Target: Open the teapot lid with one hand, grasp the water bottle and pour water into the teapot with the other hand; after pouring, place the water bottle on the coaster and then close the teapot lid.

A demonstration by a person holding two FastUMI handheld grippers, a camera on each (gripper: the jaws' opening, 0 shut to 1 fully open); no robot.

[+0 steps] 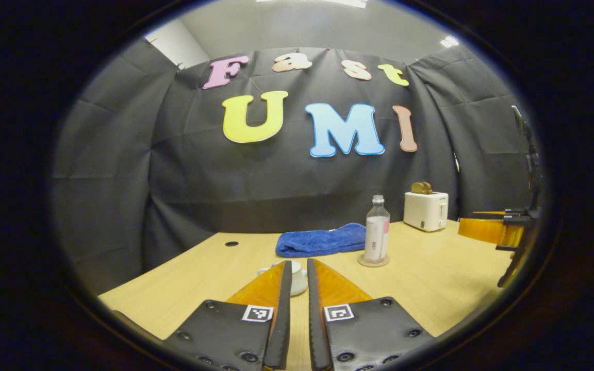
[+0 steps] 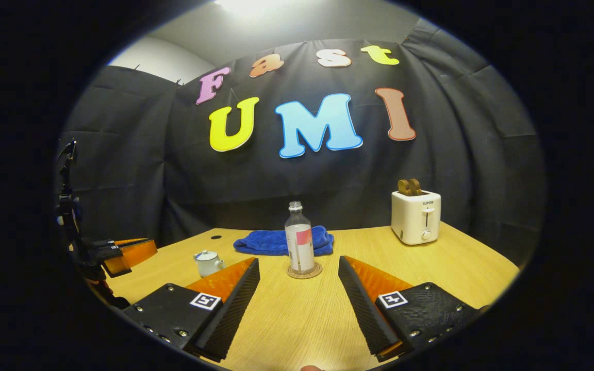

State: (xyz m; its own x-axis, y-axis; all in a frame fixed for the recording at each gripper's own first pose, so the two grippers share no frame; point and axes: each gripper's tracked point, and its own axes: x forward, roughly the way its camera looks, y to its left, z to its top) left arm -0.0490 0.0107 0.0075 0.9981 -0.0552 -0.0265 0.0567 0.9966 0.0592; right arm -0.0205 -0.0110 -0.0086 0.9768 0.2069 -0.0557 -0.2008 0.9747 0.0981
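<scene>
The clear, uncapped bottle (image 2: 299,238) stands upright on its coaster (image 2: 304,271); the small white teapot (image 2: 208,263) keeps its lid on. Left claw (image 1: 297,281) nearly closed, empty; right claw (image 2: 299,275) wide open.

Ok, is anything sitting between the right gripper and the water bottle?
Nothing visible does. In the right gripper view, the right gripper is open and the water bottle stands upright on its coaster straight ahead, with bare table between. The teapot sits off to the left, the blue towel behind.

Bottle (image 2: 299,238) on coaster (image 2: 304,272) (towel (image 2: 282,241) behind)
</scene>
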